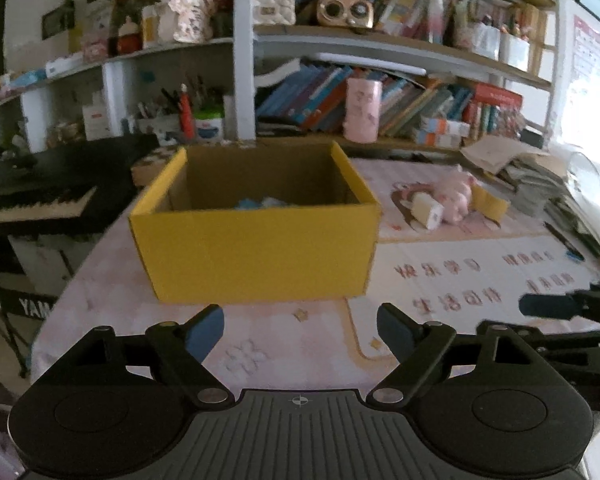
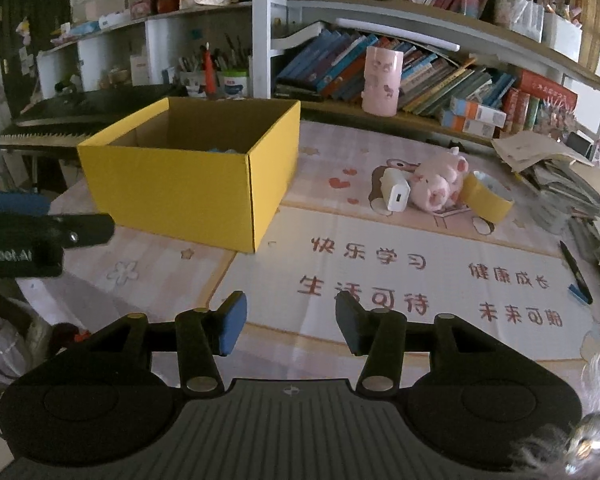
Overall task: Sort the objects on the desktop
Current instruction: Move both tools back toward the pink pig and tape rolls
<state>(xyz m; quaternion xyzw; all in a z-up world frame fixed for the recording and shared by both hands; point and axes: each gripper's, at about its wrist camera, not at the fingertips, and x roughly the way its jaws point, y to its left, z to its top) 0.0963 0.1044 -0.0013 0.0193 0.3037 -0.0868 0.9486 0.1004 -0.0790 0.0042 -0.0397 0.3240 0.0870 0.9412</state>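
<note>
Ahead, both claws — left claw [image 1: 300,334], right claw [image 2: 291,322] — gape empty; yellow box [image 1: 256,250] sits just beyond the left, plush pig [image 2: 436,188] well beyond the right.

Low side-by-side views toward yellow box [image 1: 256,248]

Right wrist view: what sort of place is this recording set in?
Most likely a child's study desk at home. Crowded bookshelves stand behind a cartoon desk mat printed with Chinese text, a piano keyboard sits at the left, and a pink plush toy lies on the mat.
</note>
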